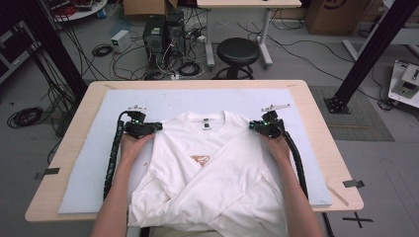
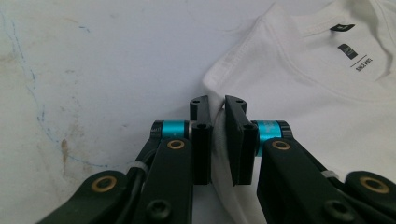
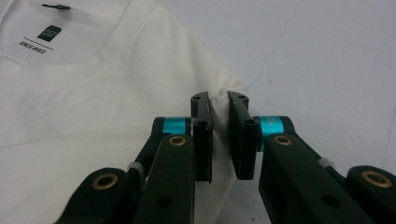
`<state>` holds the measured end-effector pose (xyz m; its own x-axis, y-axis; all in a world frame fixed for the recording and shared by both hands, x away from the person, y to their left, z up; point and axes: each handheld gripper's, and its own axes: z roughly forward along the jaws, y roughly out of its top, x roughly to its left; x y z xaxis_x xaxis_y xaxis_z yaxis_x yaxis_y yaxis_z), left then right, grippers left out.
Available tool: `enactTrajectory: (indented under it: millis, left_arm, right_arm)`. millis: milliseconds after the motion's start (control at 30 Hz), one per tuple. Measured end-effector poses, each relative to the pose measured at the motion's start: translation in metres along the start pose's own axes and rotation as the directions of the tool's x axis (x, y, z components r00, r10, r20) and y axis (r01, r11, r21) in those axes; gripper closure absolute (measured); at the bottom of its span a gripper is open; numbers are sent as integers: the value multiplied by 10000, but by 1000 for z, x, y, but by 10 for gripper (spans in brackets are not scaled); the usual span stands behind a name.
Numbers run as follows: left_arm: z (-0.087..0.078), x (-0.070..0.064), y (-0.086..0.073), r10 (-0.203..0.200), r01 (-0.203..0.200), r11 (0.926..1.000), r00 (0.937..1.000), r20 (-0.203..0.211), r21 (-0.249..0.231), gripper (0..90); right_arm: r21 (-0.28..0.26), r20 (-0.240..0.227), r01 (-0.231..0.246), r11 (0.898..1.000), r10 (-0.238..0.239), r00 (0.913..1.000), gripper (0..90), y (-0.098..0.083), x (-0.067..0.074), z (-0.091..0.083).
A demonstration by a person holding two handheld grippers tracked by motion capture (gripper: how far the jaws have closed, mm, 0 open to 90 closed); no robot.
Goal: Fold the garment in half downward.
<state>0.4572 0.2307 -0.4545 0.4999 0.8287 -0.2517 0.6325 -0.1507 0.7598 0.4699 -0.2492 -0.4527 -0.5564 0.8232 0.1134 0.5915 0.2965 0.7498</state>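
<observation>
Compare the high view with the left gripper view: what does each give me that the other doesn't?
High view alone: the whole white T-shirt with both sleeves folded across its chest, the right hand-held gripper at the other shoulder, the wooden table and a black stool beyond it.

Left gripper view alone: a bunched fold of shoulder fabric pinched between the jaws, blue pen lines and brownish stains on the mat.

Both: the left hand-held gripper at the shirt's shoulder, the black collar label and the pale mat.
</observation>
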Motion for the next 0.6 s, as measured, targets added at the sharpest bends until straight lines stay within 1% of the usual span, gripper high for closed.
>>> enactTrajectory:
  millis: [100, 133, 167, 233, 300, 333, 367, 400, 433, 467, 533, 600]
  left_arm:
    - [0, -1, 1, 114, -114, 9999, 9999, -64, 39, 822]
    - [0, -3, 2, 297, -295, 9995, 9994, -151, 80, 824]
    - [-1, -5, 3, 393, -391, 9992, 9989, -238, 83, 824]
    - [-3, -9, 7, 677, -682, 9976, 9971, -358, -111, 826]
    - [-8, -11, 11, 676, -695, 9963, 9970, -386, -499, 826]
    - [-10, -10, 13, 548, -568, 9967, 9979, -355, -579, 827]
    - [-11, -9, 18, 457, -472, 9979, 9983, -354, -436, 827]
    - [-12, -9, 22, 474, -490, 9981, 9981, -404, -383, 827]
    - [-14, -10, 27, 514, -531, 9978, 9977, -435, -386, 827]
    - [-16, -11, 31, 584, -608, 9969, 9972, -473, -500, 827]
    - [-18, -14, 42, 650, -678, 9964, 9964, -552, -502, 826]
    - [-19, -16, 50, 741, -780, 9953, 9951, -658, -579, 826]
  right_arm:
    - [4, -56, 3, 10000, -3, 10000, 839, 0, -1, 0]
    - [7, -45, 1, 10000, -1, 10000, 841, 0, -1, -1]
    - [-43, -23, 56, 10000, -56, 10000, 843, 1, -1, -1]
    - [-91, 90, 154, 9998, -153, 9998, 844, 2, 0, -3]
    - [-241, 160, 140, 9996, -136, 9998, 845, 6, 0, -6]
    - [-304, 140, 71, 9995, -66, 9999, 845, 8, -2, -9]
    - [-315, 106, -79, 9995, 82, 9999, 845, 11, -4, -11]
    - [-330, 103, -135, 9994, 138, 9999, 845, 15, -7, -13]
    - [-338, 152, -193, 9992, 198, 9997, 845, 19, -9, -16]
    - [-387, 219, -177, 9991, 186, 9996, 845, 22, -10, -18]
    - [-418, 286, -153, 9990, 165, 9995, 844, 30, -12, -23]
    - [-471, 419, -123, 9988, 143, 9990, 844, 36, -14, -26]
